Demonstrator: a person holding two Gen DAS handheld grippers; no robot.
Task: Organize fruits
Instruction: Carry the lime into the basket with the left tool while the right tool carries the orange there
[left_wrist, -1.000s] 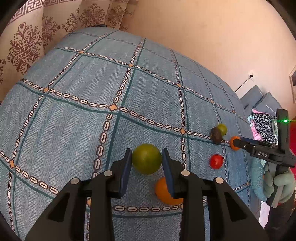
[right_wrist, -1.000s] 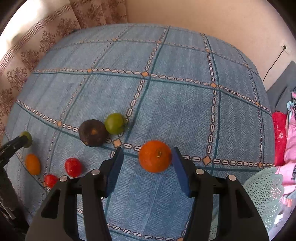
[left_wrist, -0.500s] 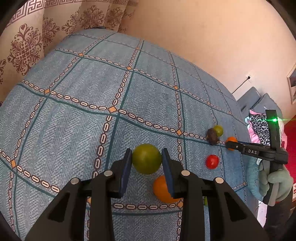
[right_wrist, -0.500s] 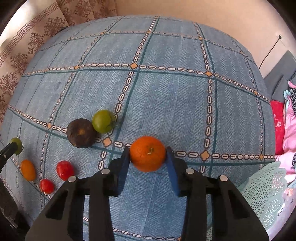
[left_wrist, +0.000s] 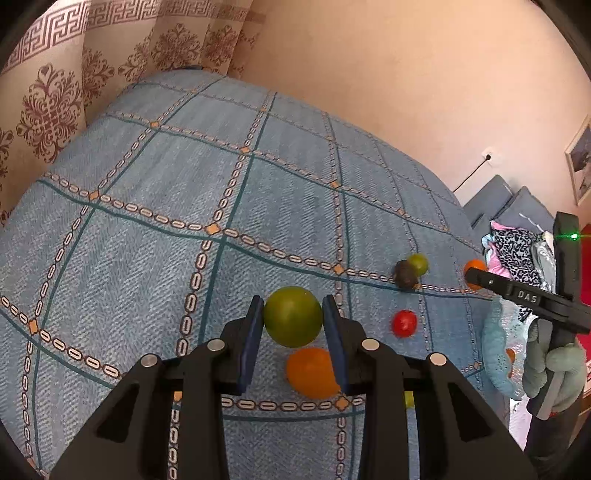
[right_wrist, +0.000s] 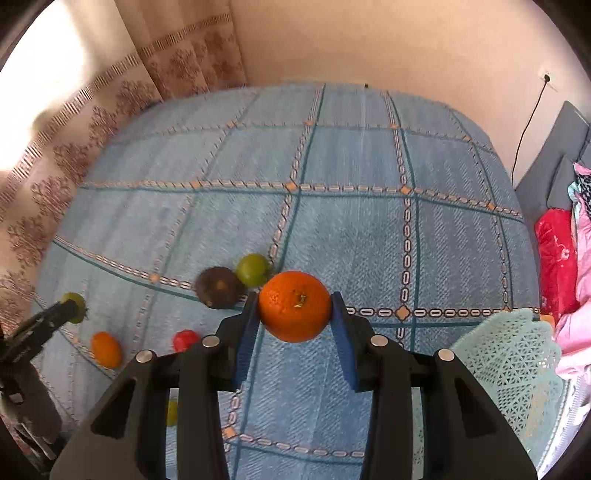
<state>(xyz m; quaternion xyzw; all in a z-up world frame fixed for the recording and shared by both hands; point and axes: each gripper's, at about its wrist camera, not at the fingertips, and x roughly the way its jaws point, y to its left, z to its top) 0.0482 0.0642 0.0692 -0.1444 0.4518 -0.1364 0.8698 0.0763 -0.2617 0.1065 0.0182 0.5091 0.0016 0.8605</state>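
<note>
Right gripper (right_wrist: 294, 308): a second earlier its blue pads stood apart on either side of the orange (right_wrist: 294, 305), which lay on the blue bedspread (right_wrist: 351, 236); now the pads are pressed on the fruit's two sides. Orange: formerly resting on the cloth, now carried clear of it, above the patterned band. Dark fruit (right_wrist: 218, 287) and small green fruit (right_wrist: 252, 269): formerly seen well apart from the right gripper's left finger, now seen just beside it in the right wrist view.
</note>
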